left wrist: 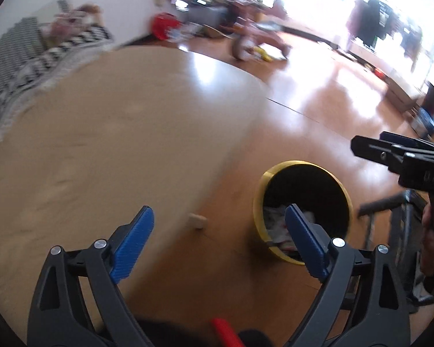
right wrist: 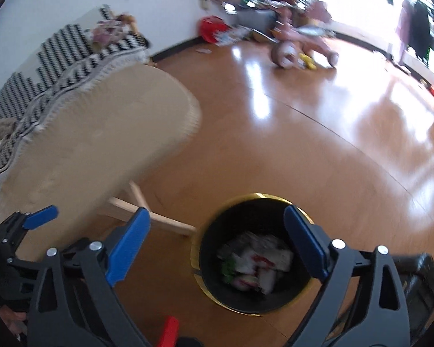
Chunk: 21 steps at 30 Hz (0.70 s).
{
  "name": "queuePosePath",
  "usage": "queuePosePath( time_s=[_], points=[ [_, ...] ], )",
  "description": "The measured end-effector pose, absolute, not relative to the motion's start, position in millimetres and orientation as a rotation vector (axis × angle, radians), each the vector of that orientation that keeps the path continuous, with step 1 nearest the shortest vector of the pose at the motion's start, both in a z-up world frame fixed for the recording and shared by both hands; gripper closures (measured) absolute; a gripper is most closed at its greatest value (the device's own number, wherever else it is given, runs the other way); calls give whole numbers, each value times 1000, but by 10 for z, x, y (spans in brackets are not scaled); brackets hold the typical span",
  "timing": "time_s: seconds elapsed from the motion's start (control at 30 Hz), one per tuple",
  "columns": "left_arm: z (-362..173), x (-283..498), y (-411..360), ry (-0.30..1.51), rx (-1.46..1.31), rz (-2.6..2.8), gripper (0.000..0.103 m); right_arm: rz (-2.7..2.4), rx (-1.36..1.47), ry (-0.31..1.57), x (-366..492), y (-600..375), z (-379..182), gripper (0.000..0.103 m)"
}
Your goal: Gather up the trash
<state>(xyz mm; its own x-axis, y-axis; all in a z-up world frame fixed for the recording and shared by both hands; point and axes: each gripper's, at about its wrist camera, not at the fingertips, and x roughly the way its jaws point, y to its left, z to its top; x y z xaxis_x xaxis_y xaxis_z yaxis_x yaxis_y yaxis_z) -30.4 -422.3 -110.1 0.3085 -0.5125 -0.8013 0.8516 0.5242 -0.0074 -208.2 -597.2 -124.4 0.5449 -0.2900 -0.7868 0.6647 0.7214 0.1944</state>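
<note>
Both claws stand spread wide with nothing between their blue pads: the left gripper (left wrist: 218,232) at the bottom of its view, the right gripper (right wrist: 217,232) likewise. The round black bin with a gold rim (right wrist: 253,253) sits on the glossy wooden floor (right wrist: 303,144) at lower centre (crumpled white wrappers (right wrist: 256,263) inside), beside the beige oval table (right wrist: 101,144)
</note>
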Motion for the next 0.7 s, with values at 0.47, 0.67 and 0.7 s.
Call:
queuePosePath(
  time_s=[0.47, 0.67, 0.7],
  points=[
    [-248, 772, -1226, 768, 158, -350, 12, -149, 318, 742, -190, -3897, -402, 9],
    [-295, 795, -145, 785, 64, -159, 12, -22, 246, 760, 325, -2991, -340, 9],
    [-315, 792, -31, 789, 52, -142, 12, -11, 241, 763, 366, -2905, -346, 9]
  ],
)
